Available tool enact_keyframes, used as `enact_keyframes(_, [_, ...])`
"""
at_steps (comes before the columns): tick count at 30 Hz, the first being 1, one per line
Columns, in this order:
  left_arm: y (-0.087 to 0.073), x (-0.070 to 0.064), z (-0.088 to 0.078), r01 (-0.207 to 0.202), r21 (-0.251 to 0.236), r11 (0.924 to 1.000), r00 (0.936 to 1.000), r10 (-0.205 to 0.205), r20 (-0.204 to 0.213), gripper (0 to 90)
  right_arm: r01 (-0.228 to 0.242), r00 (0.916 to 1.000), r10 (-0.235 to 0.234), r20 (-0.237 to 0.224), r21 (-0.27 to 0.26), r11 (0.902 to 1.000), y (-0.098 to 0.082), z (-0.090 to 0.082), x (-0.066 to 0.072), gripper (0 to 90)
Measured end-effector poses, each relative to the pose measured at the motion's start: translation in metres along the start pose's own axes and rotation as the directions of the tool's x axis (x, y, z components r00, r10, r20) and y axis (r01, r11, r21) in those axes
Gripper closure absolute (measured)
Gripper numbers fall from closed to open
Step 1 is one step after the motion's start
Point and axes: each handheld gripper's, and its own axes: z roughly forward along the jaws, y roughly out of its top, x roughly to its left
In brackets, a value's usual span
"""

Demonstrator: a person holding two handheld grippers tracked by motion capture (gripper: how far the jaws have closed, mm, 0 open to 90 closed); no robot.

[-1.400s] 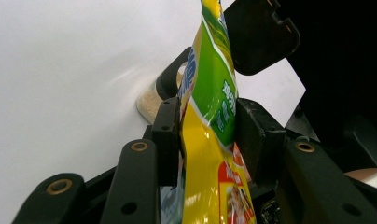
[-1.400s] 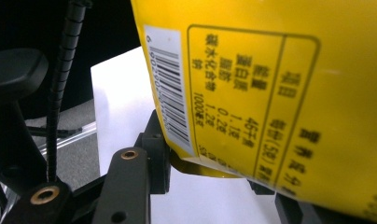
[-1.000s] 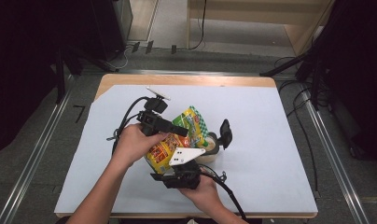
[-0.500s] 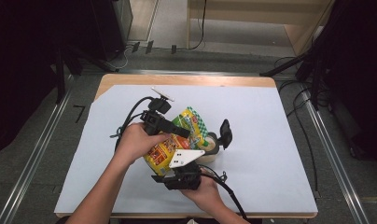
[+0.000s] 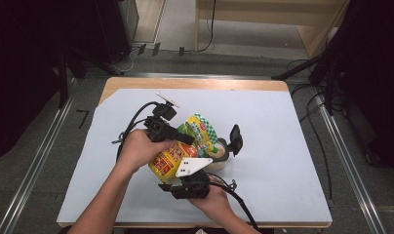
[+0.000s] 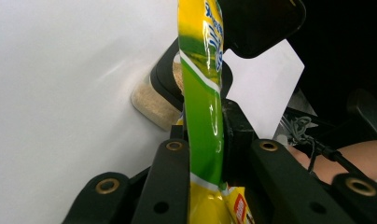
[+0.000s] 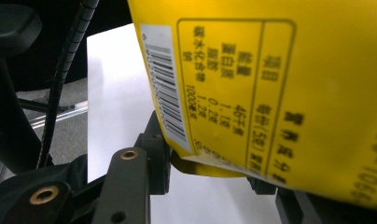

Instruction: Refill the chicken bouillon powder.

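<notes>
White paper covers the wooden table (image 5: pixel 136 84), with dark floor and cables around it. Left gripper (image 6: pixel 203 140) has its jaws clamped on the green sealed edge of the yellow snack bag (image 5: pixel 178 153); they have just been closing, with that flat edge between them. Right gripper (image 7: pixel 210 170) pinches the bag's opposite sealed edge, beside the barcode, from the near side. Together both hold the bag just above the table's middle. Whatever the bag contains is hidden. Just behind it sits a round beige tub (image 6: pixel 151 100) with a black rim; its contents cannot be made out.
</notes>
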Motion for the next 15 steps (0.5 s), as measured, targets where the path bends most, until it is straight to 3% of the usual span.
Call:
enact_keyframes(6, [-0.002,-0.001,-0.009,-0.012,-0.037,0.9992,0.999,0.013,0.043,87.8,-0.033,0.9994,0.033,0.01,0.002,0.9995,-0.003,0.0,-0.005,57.0])
enact_keyframes(15, [-0.003,-0.002,-0.016,-0.019,-0.068,0.9975,0.9979,0.023,0.061,90.0,-0.036,0.9989,0.036,0.028,-0.006,0.9993,-0.003,-0.001,-0.005,55.1])
